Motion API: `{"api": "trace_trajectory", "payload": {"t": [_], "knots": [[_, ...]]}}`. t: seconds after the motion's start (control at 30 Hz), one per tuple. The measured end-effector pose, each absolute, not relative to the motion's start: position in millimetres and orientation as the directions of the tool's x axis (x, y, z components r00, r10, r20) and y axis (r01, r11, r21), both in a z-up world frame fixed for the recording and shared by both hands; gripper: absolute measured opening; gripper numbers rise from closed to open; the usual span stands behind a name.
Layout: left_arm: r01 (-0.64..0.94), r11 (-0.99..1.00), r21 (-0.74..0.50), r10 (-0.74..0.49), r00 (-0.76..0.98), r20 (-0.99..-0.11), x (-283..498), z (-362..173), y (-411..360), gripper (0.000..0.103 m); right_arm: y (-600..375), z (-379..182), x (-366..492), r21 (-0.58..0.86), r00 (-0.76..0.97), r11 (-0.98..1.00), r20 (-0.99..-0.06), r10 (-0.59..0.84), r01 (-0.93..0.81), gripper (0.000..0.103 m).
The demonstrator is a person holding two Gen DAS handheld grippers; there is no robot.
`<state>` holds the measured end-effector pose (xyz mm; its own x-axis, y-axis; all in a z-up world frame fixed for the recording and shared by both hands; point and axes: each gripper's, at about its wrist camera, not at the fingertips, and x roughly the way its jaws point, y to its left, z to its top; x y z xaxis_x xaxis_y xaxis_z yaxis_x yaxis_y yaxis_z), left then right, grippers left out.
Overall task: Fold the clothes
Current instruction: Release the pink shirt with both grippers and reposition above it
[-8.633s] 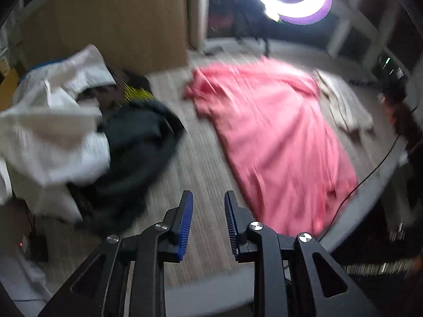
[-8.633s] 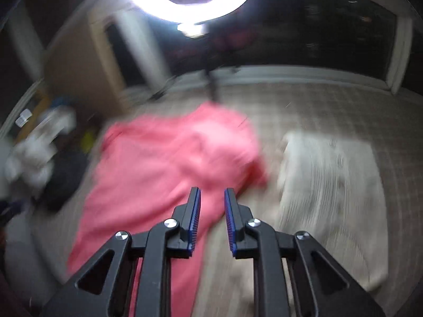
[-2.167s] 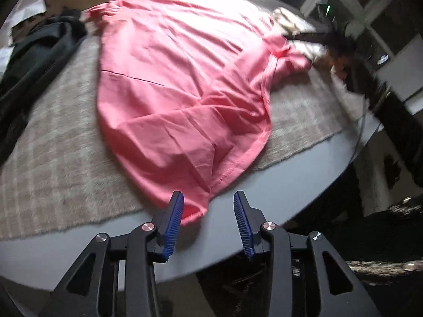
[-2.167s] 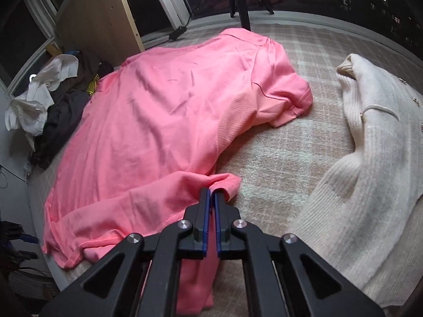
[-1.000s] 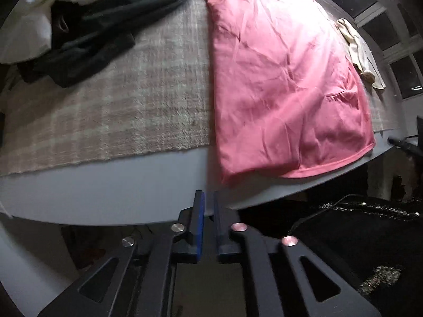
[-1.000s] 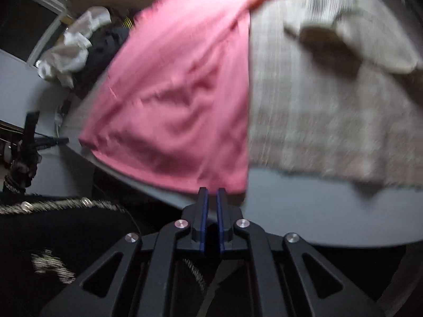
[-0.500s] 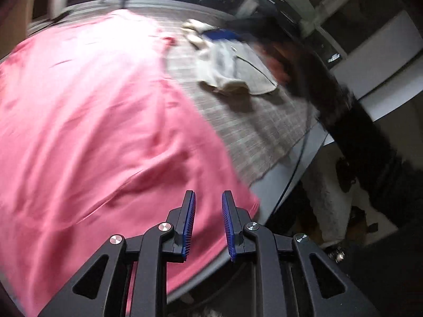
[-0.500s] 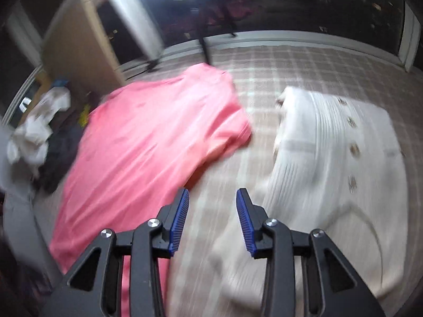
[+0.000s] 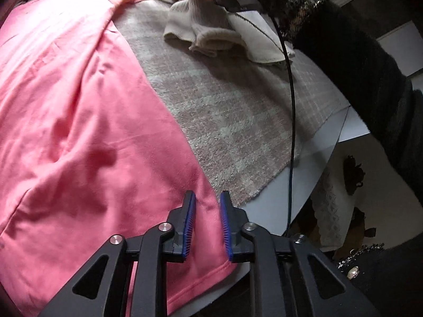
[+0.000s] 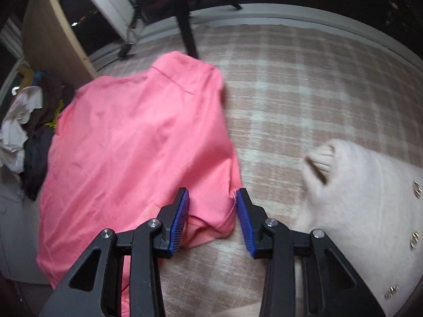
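Place: I read this as a room in a home, set up for recording.
Landmark: a plaid blanket (image 10: pixel 304 84) in beige and cream, spread over a pale table (image 9: pixel 267 200).
On the blanket: I see a pink shirt (image 10: pixel 137 142) laid flat and a cream knit cardigan (image 10: pixel 370 198) beside it.
Left of the blanket: a heap of white and dark clothes (image 10: pixel 23 137) and a wooden cabinet panel (image 10: pixel 50 34).
Beyond the blanket: dark window glass and a tripod stand (image 10: pixel 185 21) at the far edge.
Below the blanket's near edge: a lace-trimmed cloth (image 9: pixel 330 208) on pale floor.
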<state>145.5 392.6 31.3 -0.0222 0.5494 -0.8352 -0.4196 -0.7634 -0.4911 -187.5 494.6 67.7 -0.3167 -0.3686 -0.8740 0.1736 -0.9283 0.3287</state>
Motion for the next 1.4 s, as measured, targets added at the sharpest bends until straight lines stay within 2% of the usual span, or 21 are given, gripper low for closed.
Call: {"api": "trace_trajectory", "payload": {"t": [0.1,0.27,0.3,0.37,0.5,0.6,0.67,0.73,0.77,0.87,1.0,1.13,1.27,1.4], "knots": [[-0.414,-0.741,-0.529,0.587,-0.017,-0.810,143,37,391,0.000,496,78,-186,0.370,-0.339,-0.906,-0.842,-0.420,0.204,0.002],[-0.507,-0.642,-0.575,0.674,-0.016,-0.739,148,74,407,0.000,505,138,-175,0.241,-0.509,-0.931,-0.785,-0.353,0.274,0.002],[-0.525,-0.636,-0.565,0.671,-0.016,-0.741,149,76,412,0.000,507,147,-175,0.203,-0.548,-0.942,-0.772,-0.322,0.267,0.002],[-0.540,-0.647,-0.538,0.644,-0.008,-0.765,149,70,419,0.000,506,148,-184,0.217,-0.567,-0.943,-0.757,-0.325,0.251,0.002],[-0.549,-0.658,-0.516,0.599,0.034,-0.800,149,52,427,0.000,499,124,-201,0.159,-0.533,-0.960,-0.804,-0.262,0.232,0.002],[-0.540,-0.648,-0.537,0.609,0.055,-0.791,148,50,430,0.000,492,101,-213,0.090,-0.489,-0.969,-0.850,-0.195,0.231,0.002],[-0.525,-0.649,-0.551,0.615,0.064,-0.786,148,55,424,0.004,492,92,-215,0.055,-0.449,-0.970,-0.879,-0.159,0.236,0.003],[-0.509,-0.651,-0.563,0.620,0.071,-0.781,149,59,416,0.013,498,98,-211,0.041,-0.457,-0.973,-0.878,-0.143,0.226,0.006],[-0.494,-0.664,-0.561,0.620,0.056,-0.783,151,64,405,0.014,500,101,-209,0.034,-0.460,-0.975,-0.878,-0.135,0.221,0.008],[-0.431,-0.720,-0.544,0.611,-0.024,-0.791,158,84,358,0.014,521,132,-192,0.138,-0.508,-0.974,-0.834,-0.213,0.181,0.024],[-0.328,-0.789,-0.519,0.582,-0.130,-0.803,171,109,290,0.014,531,175,-143,0.257,-0.543,-0.943,-0.772,-0.332,0.211,0.024],[-0.098,-0.883,-0.458,0.467,-0.261,-0.845,202,127,175,0.017,521,207,-87,0.327,-0.536,-0.909,-0.734,-0.417,0.258,0.024],[0.082,-0.929,-0.361,0.321,-0.307,-0.896,238,127,87,0.020,478,232,-48,0.303,-0.505,-0.889,-0.739,-0.447,0.344,0.024],[0.151,-0.910,-0.387,0.330,-0.305,-0.894,265,116,40,0.023,415,250,-22,0.263,-0.462,-0.859,-0.753,-0.468,0.439,0.024]]}}
